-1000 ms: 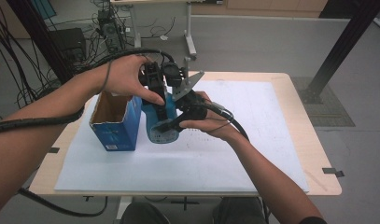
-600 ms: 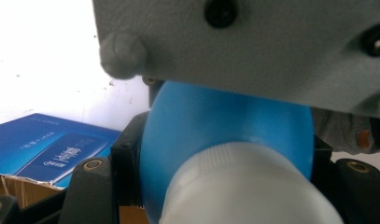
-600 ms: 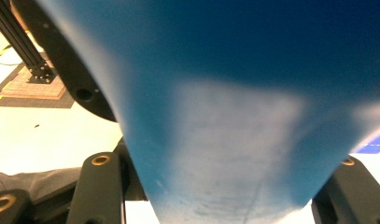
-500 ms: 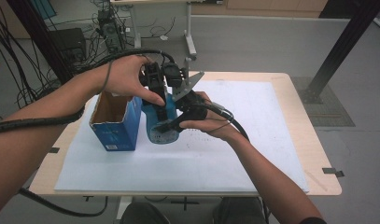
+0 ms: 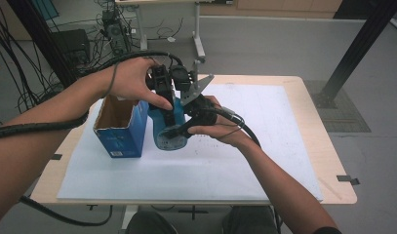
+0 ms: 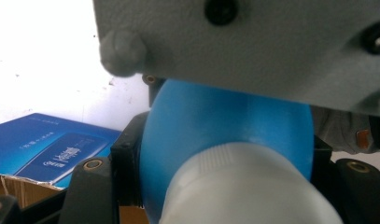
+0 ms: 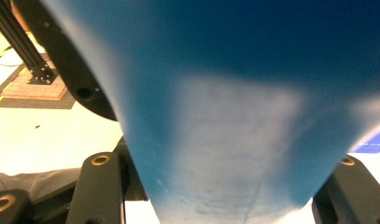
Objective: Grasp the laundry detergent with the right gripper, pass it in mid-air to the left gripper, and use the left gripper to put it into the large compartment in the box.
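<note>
Blue carton (image 5: 119,130), left of centre in the high view: cardboard box standing upright on the tabletop, top flaps open, brown interior exposed, apparently empty as far as can be seen.

Blue bottle (image 5: 168,127), centre of frame, just right of the carton: plastic, white cap (image 6: 243,191) seen close in the left gripper view. It is outside the carton and looks held just above the sheet between both tools.

Left tongs (image 5: 163,92), centre, upper: pinching the bottle near its capped end; in the left gripper view black jaws sit against both sides of the blue shoulder.

Right tongs (image 5: 182,127), centre, lower: pressed against the bottle's body; the right gripper view has the blue wall running up between the two jaws, which flank it closely on either side.

Progress, judged: the bottle appears to be either going into or just out of the carton; direction cannot be told. Neither a seated bottle nor closed flaps are present, so most of the packing or unpacking remains.

Surface: pale wooden tabletop (image 5: 327,161) covered by a large white sheet (image 5: 264,146), faintly marked, with black tape tabs at the edges.

Room: grey floor; cables and equipment at upper left; a desk frame at upper centre; a dark diagonal post at upper right.
</note>
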The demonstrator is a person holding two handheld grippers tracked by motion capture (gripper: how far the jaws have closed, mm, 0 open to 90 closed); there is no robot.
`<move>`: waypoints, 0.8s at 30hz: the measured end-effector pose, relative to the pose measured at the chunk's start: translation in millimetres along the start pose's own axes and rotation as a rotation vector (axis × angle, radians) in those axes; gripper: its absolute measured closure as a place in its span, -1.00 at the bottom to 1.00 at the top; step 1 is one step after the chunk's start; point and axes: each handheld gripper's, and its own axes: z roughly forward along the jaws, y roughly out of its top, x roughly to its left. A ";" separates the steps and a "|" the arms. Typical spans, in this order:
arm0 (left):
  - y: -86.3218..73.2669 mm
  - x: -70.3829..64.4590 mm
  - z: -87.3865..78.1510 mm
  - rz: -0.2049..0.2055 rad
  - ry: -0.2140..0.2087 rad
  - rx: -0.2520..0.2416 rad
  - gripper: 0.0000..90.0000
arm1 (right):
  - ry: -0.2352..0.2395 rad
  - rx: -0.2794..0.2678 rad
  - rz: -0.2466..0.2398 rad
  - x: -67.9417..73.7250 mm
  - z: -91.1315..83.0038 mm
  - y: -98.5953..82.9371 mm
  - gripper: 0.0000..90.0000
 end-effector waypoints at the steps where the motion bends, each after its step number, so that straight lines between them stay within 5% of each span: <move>1: -0.1 0.2 0.0 0.000 0.001 -0.001 -0.18 | -0.002 -0.002 -0.005 -0.5 0.0 -0.3 -0.08; 19: -0.4 0.9 -1.4 -0.008 -0.006 0.000 -0.18 | 0.003 -0.027 0.006 -2.0 -0.6 -3.6 -0.13; 24: -0.4 0.6 -0.4 -0.002 0.001 0.012 -0.18 | 0.001 -0.030 0.038 -2.5 -3.7 -5.9 -0.36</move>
